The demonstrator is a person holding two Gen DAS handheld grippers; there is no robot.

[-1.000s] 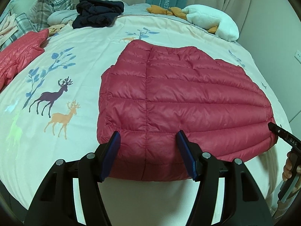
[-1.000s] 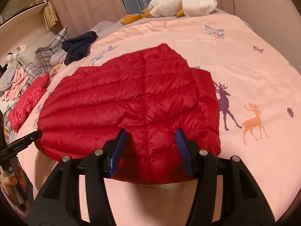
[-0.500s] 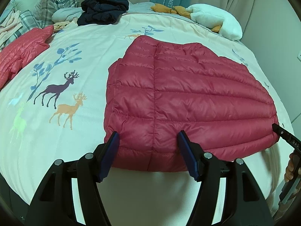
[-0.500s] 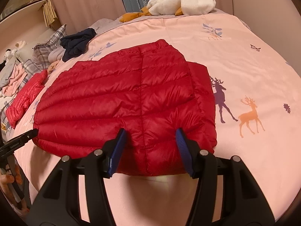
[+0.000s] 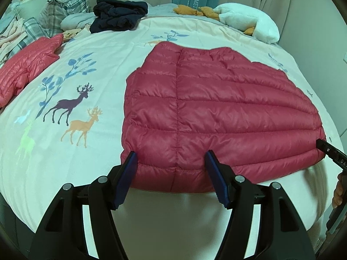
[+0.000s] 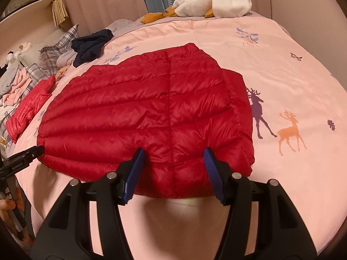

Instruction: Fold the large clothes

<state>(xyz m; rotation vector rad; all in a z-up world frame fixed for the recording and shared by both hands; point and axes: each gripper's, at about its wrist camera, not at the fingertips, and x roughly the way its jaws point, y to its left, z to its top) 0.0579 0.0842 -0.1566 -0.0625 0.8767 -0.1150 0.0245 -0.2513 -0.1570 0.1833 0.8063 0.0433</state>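
Broadly, a bed point(image 5: 65, 162) fills both views, covered by a smooth pale quilt printed with deer, leafy sprigs and small butterflies. Its cloth lies flat, with only faint creases near the close edge.

Spread across the middle of it is the red down jacket point(image 5: 216, 108), a puffy quilted piece with glossy, slightly crinkled shell fabric. Horizontal stitched channels run across it, and one vertical seam crosses them, so the padding bulges in soft ribs. It lies folded into a rounded, roughly fan-shaped slab, with its hem close to the near edge of the bed.

Further off, a second red quilted garment point(image 5: 26, 69) lies crumpled at the side. Near it sit plaid pillows point(image 5: 63, 10) and a rumpled heap of dark navy clothes point(image 5: 119, 15). A fluffy white plush goose point(image 6: 212, 2) with orange feet rests at the far end.

The left gripper point(image 5: 171, 158) hangs over the jacket's hem with its blue ribbed pads spread apart, clasping nothing. The right gripper point(image 6: 173, 153) is likewise parted, its pads standing either side of the hem's padded ribs without pressing them; its jaws have just been opening a little further. Each gripper's black tip shows at the edge of the other's view.
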